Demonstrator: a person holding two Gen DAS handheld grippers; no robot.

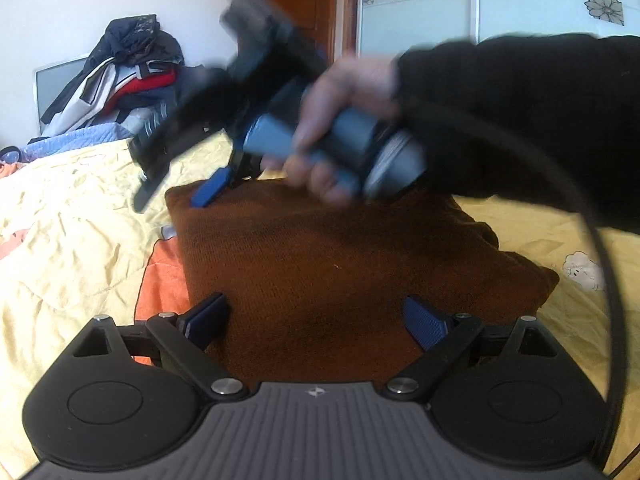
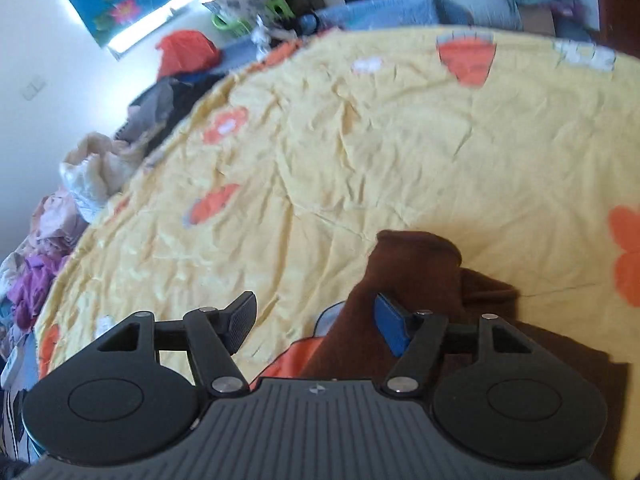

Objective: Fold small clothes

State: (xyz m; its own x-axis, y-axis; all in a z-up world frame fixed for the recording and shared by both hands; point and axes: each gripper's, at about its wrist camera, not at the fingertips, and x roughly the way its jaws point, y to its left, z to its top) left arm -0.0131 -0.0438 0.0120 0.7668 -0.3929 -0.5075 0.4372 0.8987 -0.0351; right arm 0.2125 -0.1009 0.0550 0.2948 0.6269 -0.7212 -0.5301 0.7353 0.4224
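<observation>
Both tongs [image 1: 316, 320] [image 2: 316, 326] open, brown garment [image 1: 340, 264] folded

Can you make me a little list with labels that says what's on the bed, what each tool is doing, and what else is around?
place: a bed with a yellow sheet with orange flowers
clothing being folded: a brown sweater, lying mostly flat
left tool: open, over the near edge of the sweater, holding nothing
right tool: open, at the sweater's far corner, holding nothing
right hand: wrapped around the right tool's grey handle
also around: a pile of clothes by the wall
blur: the right tool is smeared in the left view
</observation>
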